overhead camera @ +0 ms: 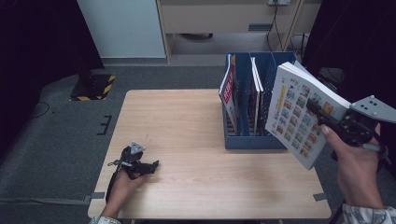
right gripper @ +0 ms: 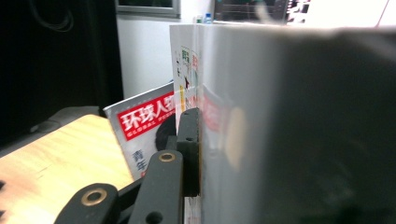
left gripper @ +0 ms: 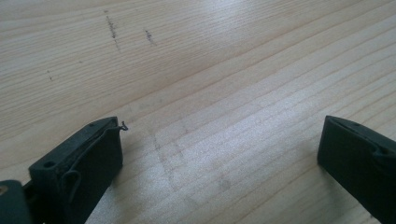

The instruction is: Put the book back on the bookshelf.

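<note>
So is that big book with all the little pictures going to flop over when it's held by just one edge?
Probably not much: the book looks thick, and its cover stays flat while the right gripper clamps one edge. It seems heavy for a one-edge grip, so it might sag or twist. The glossy cover could slip between the jaws.

Left tool (overhead camera: 155, 164) agape, right tool (overhead camera: 317, 113) clamped.

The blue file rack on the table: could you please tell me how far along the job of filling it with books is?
Already done: two magazines stand in the blue file rack, a red-covered magazine in the left slot and another in the middle. In hand: the right gripper is shut on a thick white book, held tilted in the air beside the rack. Left to do: slot it in, probably the right compartment. The left gripper rests open on the table.
</note>
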The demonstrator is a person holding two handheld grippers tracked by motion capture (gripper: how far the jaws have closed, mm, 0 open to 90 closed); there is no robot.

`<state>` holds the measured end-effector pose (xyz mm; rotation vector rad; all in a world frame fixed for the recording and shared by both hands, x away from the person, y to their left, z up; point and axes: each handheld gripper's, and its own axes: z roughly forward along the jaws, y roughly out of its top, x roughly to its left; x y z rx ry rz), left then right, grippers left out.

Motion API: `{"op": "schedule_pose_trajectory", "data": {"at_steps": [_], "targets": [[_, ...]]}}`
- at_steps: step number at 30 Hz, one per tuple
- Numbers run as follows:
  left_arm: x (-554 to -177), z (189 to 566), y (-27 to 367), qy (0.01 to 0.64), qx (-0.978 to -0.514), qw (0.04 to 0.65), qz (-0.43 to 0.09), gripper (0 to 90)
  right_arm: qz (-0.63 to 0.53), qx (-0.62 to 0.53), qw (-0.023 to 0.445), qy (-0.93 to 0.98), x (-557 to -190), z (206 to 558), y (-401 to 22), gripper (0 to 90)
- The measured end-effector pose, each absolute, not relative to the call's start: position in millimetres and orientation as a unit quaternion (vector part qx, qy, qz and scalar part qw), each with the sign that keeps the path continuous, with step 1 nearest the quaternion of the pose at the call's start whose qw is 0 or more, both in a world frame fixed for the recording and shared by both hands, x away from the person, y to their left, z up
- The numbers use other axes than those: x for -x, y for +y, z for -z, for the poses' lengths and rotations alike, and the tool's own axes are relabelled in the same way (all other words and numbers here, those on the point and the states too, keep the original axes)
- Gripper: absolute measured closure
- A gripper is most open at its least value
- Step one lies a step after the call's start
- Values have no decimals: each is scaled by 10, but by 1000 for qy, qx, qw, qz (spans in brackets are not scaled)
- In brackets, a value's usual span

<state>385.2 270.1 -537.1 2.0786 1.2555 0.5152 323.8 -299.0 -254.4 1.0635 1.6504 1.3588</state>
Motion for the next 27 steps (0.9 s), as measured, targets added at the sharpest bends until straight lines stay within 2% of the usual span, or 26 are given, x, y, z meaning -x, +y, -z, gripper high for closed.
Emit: {"op": "schedule_pose_trajectory", "data": {"at_steps": [13, 27], "targets": [[-3849, 5372, 2695, 480, -791, 323, -197, 0, -491, -464, 393, 624, -3598, 2503, -3003, 739], [-3856, 5373, 2688, 480, -791, 324, -198, 0, -468, -510, 413, 592, -4153, 2641, -3022, 739]]}}
